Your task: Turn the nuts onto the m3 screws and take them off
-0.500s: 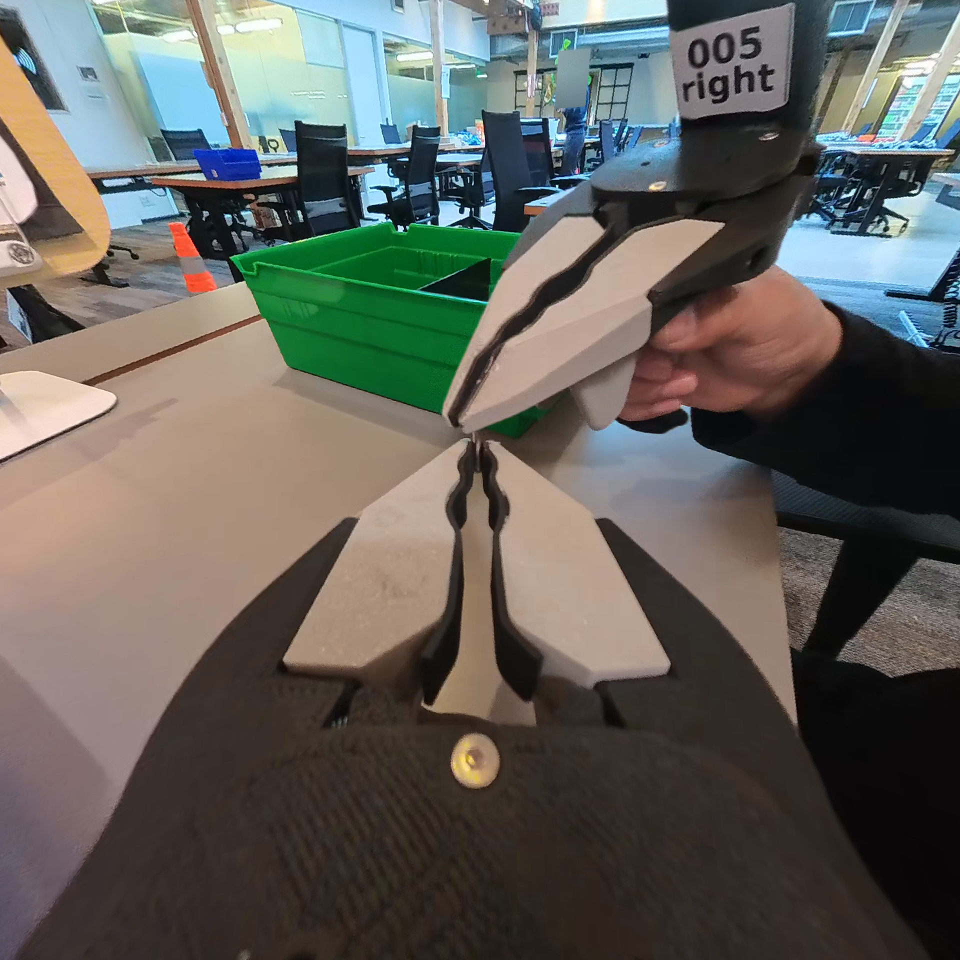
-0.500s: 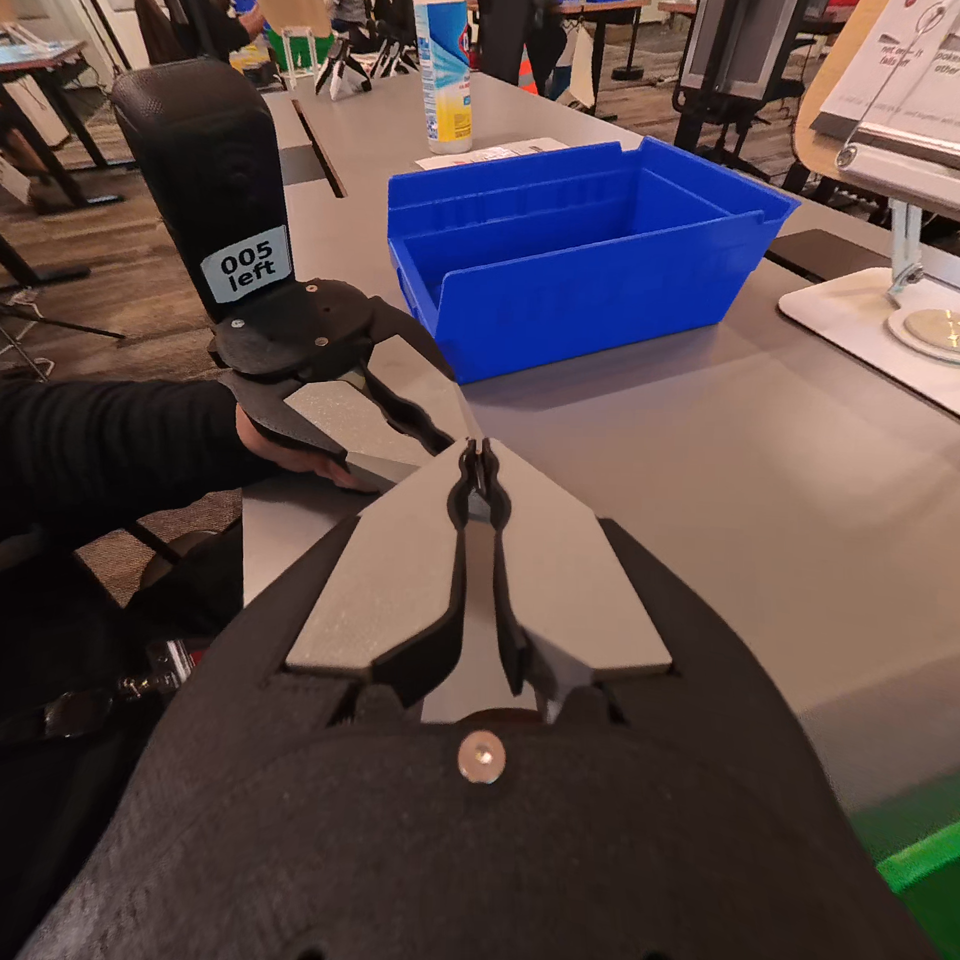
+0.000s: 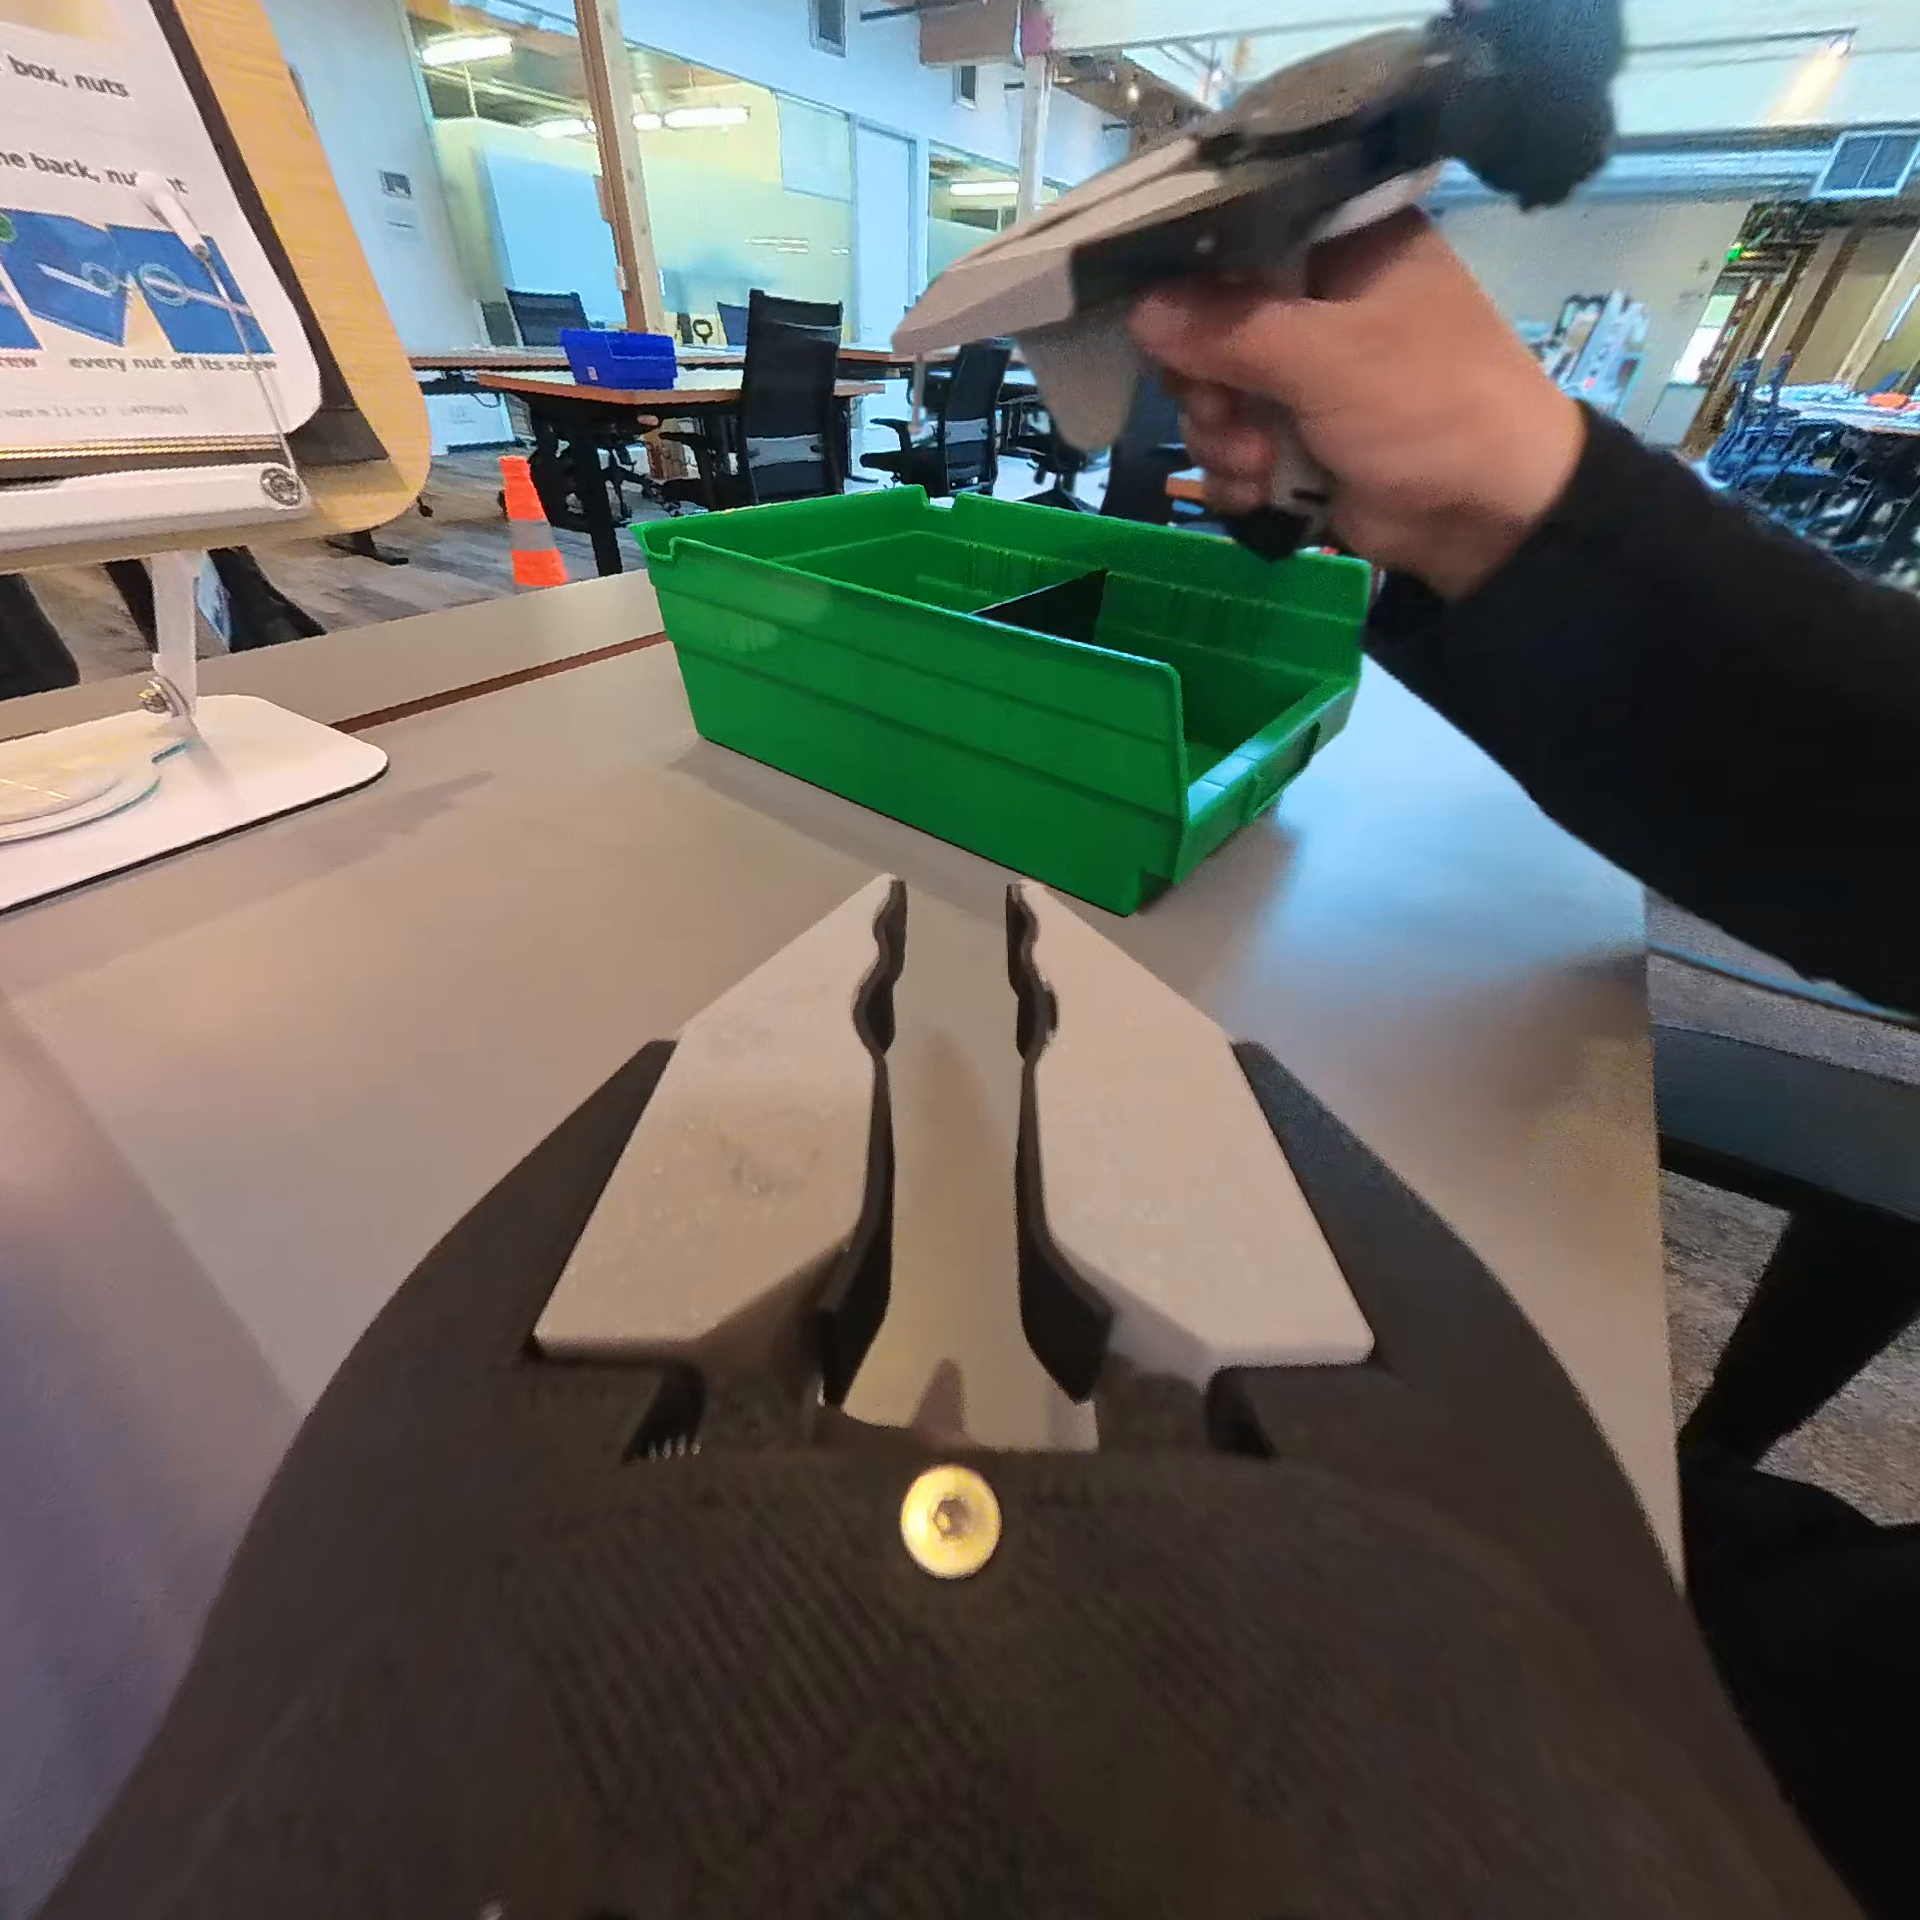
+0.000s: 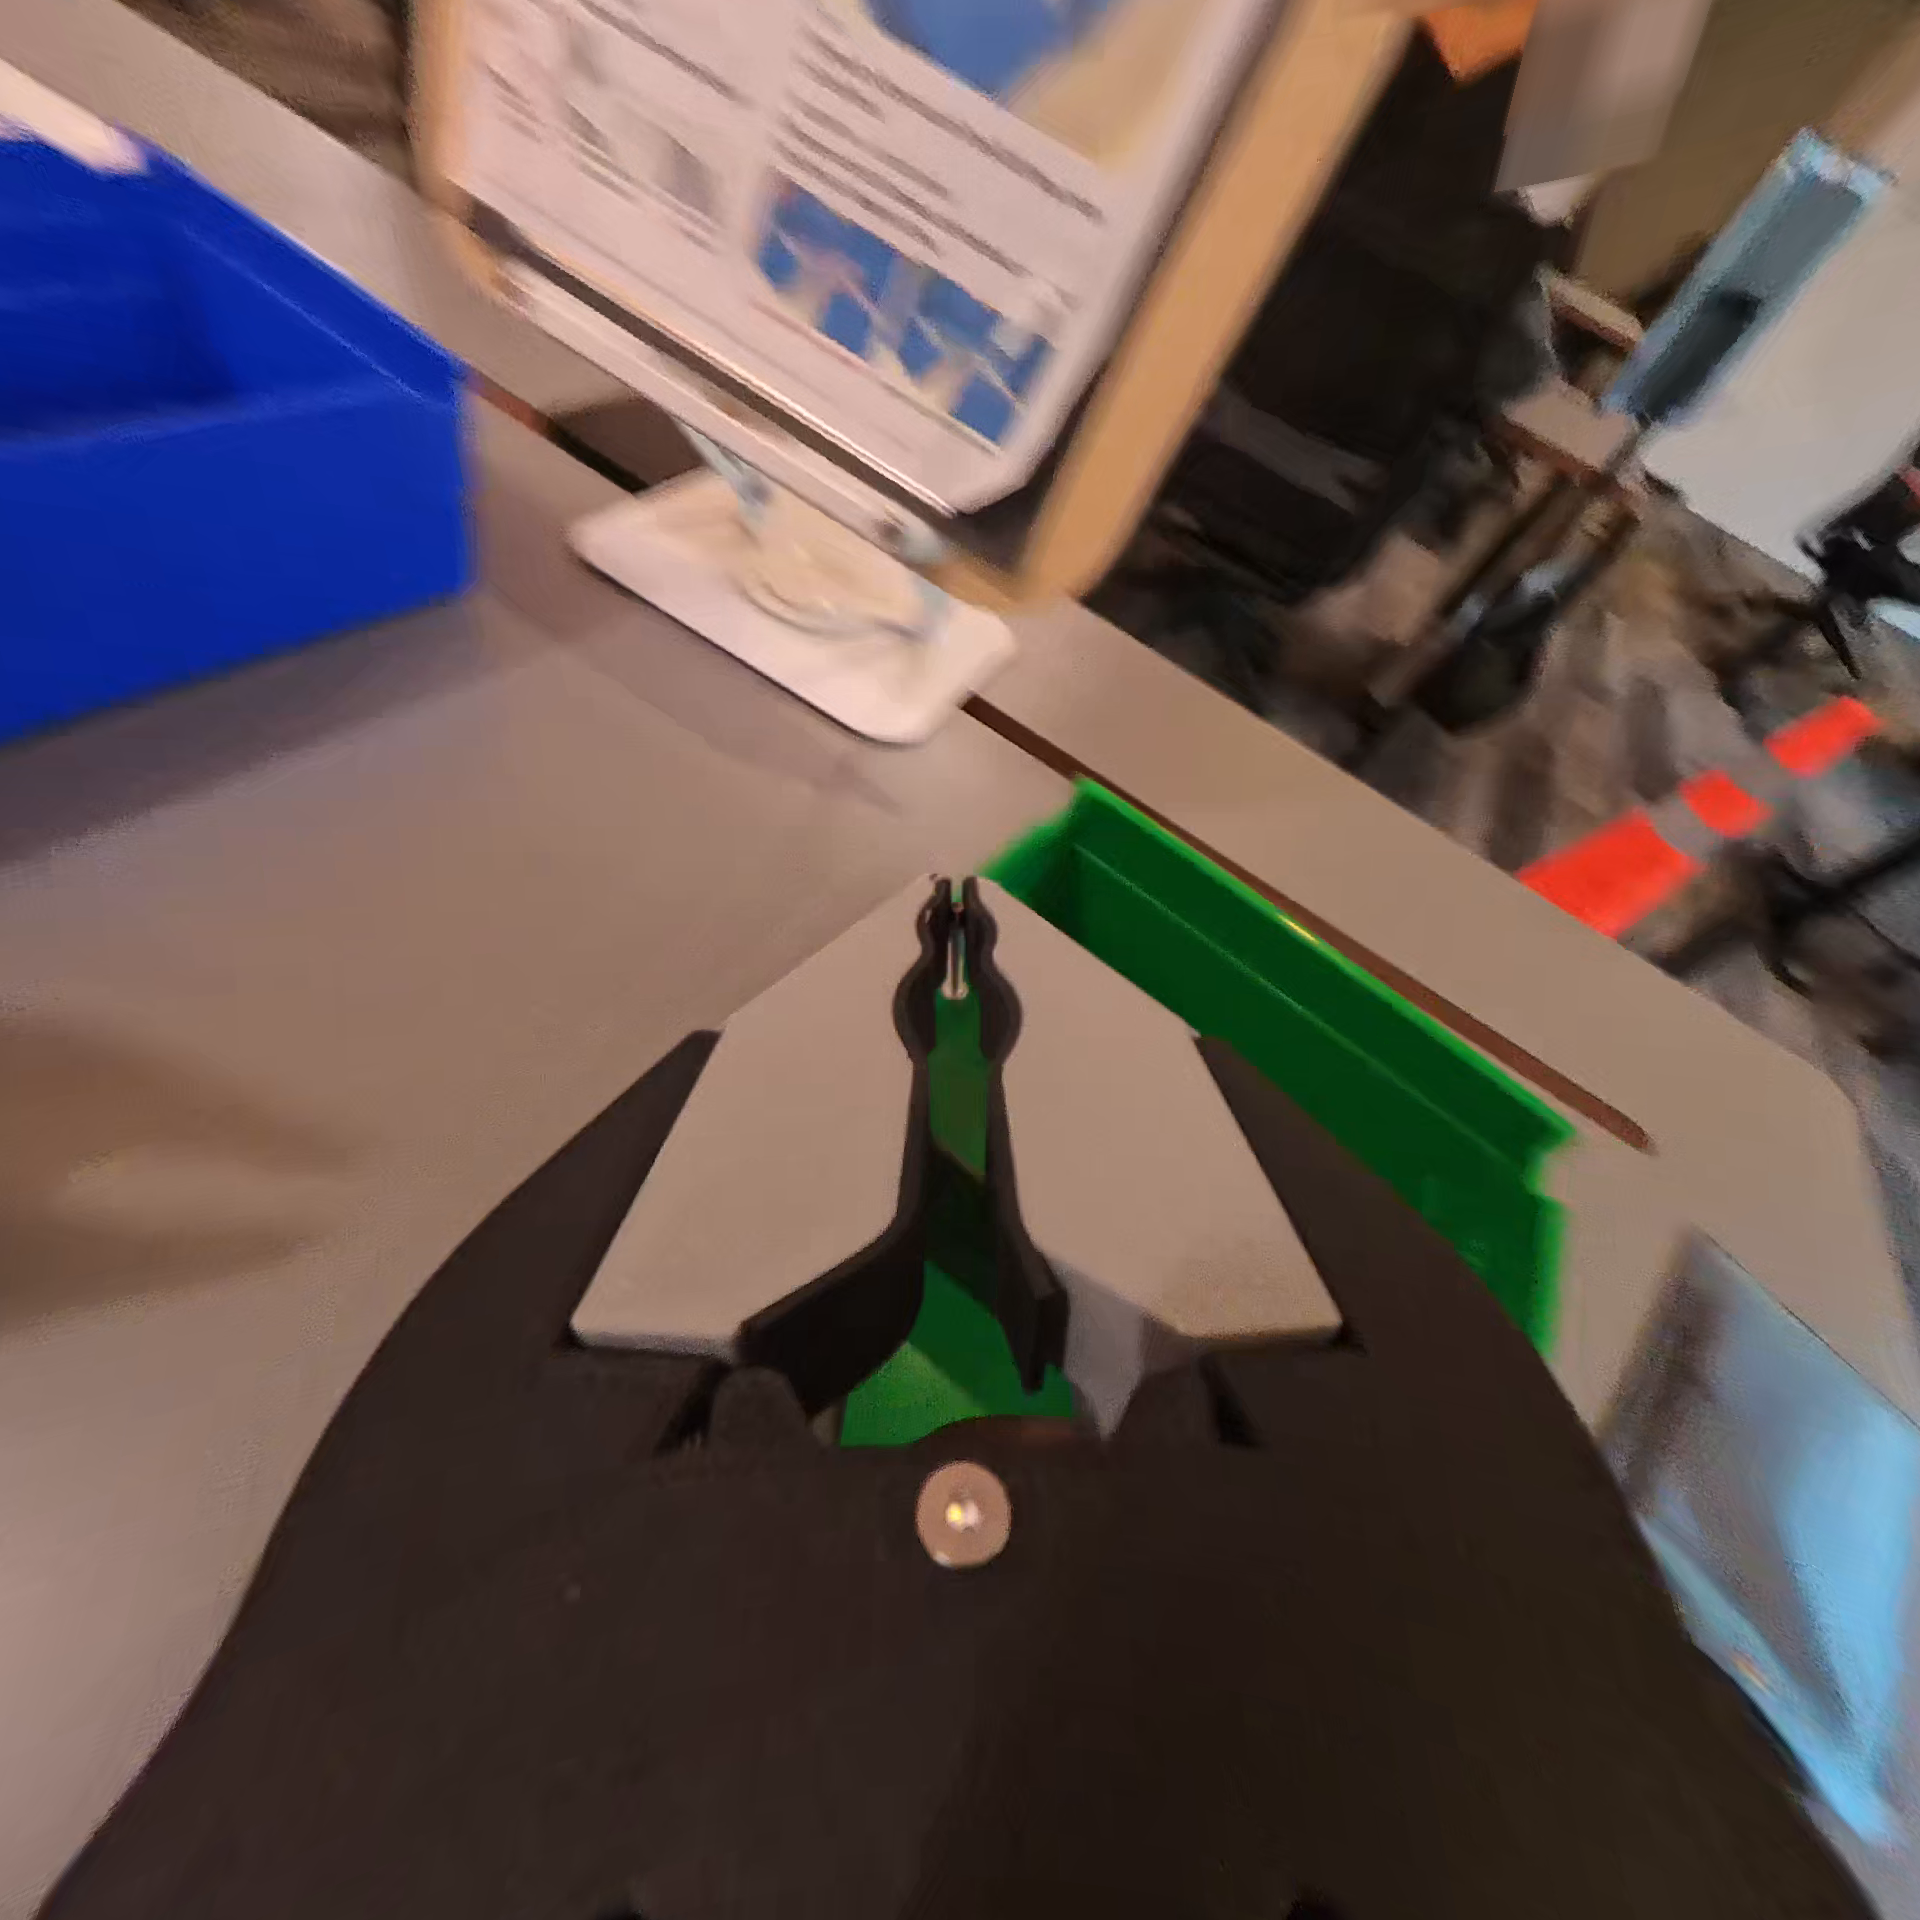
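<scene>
Keep the right tool (image 4: pixel 954 883) pinched on the thin silver screw (image 4: pixel 952 961) above the green plastic bin (image 3: pixel 935 717), releasing only over a compartment; left tool (image 3: pixel 954 902) gaping, empty

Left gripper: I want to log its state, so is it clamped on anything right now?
No. In the left wrist view the left gripper has its jaws apart with only bare table showing between them.

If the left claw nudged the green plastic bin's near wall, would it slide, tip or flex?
The green plastic bin would probably slide: it sits low and wide on the smooth grey table. Tipping seems unlikely given that broad base. Its ribbed walls and black divider suggest little flex. The open left claw is apart from it.
</scene>
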Demonstrator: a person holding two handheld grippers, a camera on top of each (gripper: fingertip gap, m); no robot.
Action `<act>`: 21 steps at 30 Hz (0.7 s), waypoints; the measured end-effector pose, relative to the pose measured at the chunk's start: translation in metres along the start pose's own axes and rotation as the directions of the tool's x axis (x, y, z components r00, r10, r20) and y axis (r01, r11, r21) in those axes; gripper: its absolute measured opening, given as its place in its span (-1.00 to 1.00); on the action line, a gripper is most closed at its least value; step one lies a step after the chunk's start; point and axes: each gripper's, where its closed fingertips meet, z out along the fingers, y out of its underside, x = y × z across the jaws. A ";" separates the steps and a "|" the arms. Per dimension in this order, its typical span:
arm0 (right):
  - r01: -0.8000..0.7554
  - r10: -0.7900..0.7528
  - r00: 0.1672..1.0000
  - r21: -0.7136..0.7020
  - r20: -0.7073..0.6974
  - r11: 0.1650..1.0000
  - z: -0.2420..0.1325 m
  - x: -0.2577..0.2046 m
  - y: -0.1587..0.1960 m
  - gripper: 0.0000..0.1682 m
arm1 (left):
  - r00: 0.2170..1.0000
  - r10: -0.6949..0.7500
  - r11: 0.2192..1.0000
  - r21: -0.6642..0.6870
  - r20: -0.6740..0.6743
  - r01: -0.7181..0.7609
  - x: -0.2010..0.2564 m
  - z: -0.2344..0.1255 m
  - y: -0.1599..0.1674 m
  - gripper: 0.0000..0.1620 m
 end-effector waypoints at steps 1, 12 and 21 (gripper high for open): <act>-0.008 0.006 1.000 -0.073 -0.028 0.997 0.009 0.019 0.012 -1.00 | 1.000 0.002 1.000 -0.004 -0.002 -0.002 0.000 0.000 0.000 -0.79; -0.097 0.101 0.993 -0.073 0.056 0.993 0.016 0.013 0.013 -0.67 | 1.000 0.009 1.000 -0.022 -0.017 -0.010 0.003 0.002 0.003 -0.80; -0.062 0.007 0.863 0.092 0.504 0.994 -0.012 -0.192 -0.025 -0.67 | 1.000 -0.002 1.000 -0.015 -0.010 0.002 0.001 0.002 0.002 -0.80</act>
